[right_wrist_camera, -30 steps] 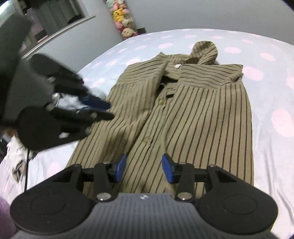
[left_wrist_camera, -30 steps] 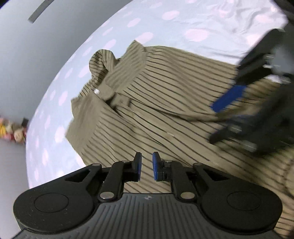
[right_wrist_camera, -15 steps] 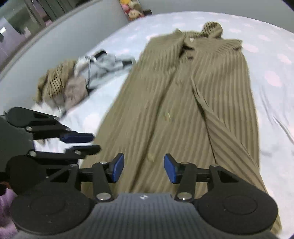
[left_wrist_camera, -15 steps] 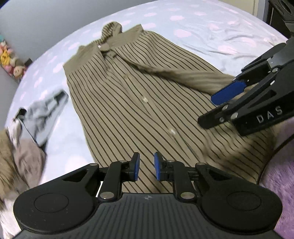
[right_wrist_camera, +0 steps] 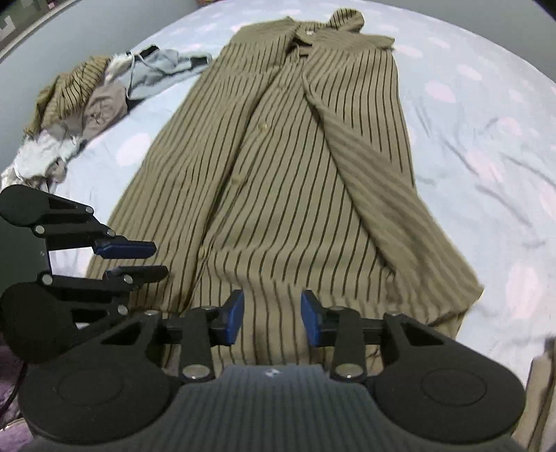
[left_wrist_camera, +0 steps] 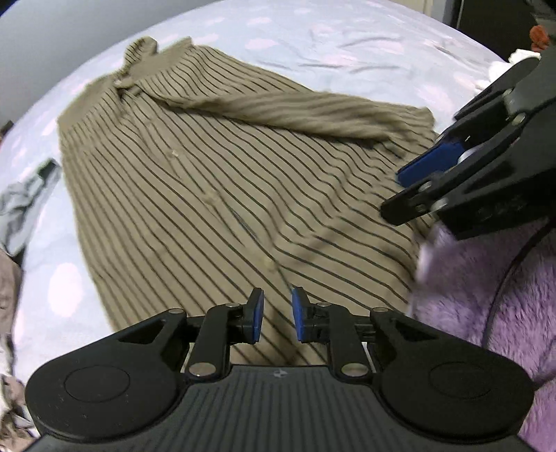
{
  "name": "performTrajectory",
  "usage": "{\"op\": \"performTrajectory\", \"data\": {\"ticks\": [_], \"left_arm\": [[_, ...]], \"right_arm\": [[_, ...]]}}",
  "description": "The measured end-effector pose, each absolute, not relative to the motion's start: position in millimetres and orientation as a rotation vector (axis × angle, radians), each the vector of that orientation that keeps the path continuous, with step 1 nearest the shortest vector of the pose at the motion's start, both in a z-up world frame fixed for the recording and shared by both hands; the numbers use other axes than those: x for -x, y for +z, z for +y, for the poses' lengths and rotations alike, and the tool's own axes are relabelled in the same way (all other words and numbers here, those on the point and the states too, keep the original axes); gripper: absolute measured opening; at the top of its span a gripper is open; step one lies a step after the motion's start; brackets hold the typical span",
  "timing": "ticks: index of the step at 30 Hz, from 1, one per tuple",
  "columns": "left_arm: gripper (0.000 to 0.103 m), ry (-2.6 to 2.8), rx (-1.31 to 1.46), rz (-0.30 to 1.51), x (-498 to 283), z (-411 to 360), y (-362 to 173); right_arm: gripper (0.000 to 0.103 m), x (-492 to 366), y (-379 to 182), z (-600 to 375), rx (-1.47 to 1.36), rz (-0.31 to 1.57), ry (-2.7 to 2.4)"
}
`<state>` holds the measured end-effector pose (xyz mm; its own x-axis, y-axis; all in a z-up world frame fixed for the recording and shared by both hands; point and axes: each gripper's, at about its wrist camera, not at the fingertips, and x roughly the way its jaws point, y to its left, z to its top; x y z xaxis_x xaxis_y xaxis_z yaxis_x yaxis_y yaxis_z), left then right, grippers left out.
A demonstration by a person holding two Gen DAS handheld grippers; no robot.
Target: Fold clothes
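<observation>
Pile of clothes [right_wrist_camera: 80,104] at far left of bedsheet [right_wrist_camera: 486,114]. Left gripper [left_wrist_camera: 277,314] over shirt hem, fingers slightly parted, nothing gripped. Striped shirt [right_wrist_camera: 295,174] flat mid-bed, one sleeve folded across. Right gripper [right_wrist_camera: 271,314] jaws just closing, empty, above hem

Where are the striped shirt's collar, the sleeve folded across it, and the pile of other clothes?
collar [right_wrist_camera: 342,21]: right wrist view, on the raised collar tip.
sleeve [right_wrist_camera: 382,194]: right wrist view, mid-sleeve.
pile of other clothes [right_wrist_camera: 90,97]: right wrist view, on the crumpled brownish garment in it.
</observation>
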<state>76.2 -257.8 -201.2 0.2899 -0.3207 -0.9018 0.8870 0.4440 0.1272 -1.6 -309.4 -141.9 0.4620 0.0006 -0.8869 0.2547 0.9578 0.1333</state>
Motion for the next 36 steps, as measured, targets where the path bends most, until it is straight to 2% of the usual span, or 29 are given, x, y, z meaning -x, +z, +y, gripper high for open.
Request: {"op": "performTrajectory", "data": {"ticks": [2, 10, 12, 14, 15, 19, 25, 30, 31, 32, 34, 36], "left_arm": [[0.016, -0.917, -0.721, 0.972, -75, -257, -210], [0.024, -0.939, -0.643, 1.145, -85, -244, -239], [0.029, -0.946, -0.623, 1.175, -88, -243, -241], [0.042, -0.964, -0.614, 1.214, -89, -243, -244], [0.043, -0.971, -0.607, 1.221, -90, -242, -244], [0.041, -0.995, -0.506, 1.226, -97, -234, -233], [0.043, -1.026, -0.314, 1.105, -121, -204, -188], [0.044, -1.123, -0.272, 1.031, -161, -196, -150], [0.048, -1.154, -0.27, 1.012, -170, -196, -141], [0.052, -1.178, -0.272, 0.993, -182, -198, -138], [0.052, -1.21, -0.271, 0.944, -204, -201, -135], [0.051, -1.215, -0.234, 0.892, -220, -203, -144]], "right_arm": [[0.027, -1, -153, -300, -0.267, 1.104, -0.17], [0.026, -20, -187, -273, -0.202, 1.236, -0.212], [0.026, -22, -192, -270, -0.179, 1.279, -0.215], [0.026, -24, -199, -266, -0.156, 1.33, -0.209], [0.026, -25, -201, -264, -0.143, 1.35, -0.206], [0.027, -29, -200, -257, -0.09, 1.409, -0.193], [0.027, -23, -166, -265, -0.165, 1.314, -0.279], [0.027, -16, -125, -281, -0.18, 1.229, -0.41], [0.027, -11, -119, -286, -0.18, 1.219, -0.433], [0.028, -7, -114, -291, -0.182, 1.211, -0.453], [0.035, -4, -101, -299, -0.185, 1.199, -0.493], [0.036, 1, -94, -309, -0.179, 1.206, -0.522]]}}
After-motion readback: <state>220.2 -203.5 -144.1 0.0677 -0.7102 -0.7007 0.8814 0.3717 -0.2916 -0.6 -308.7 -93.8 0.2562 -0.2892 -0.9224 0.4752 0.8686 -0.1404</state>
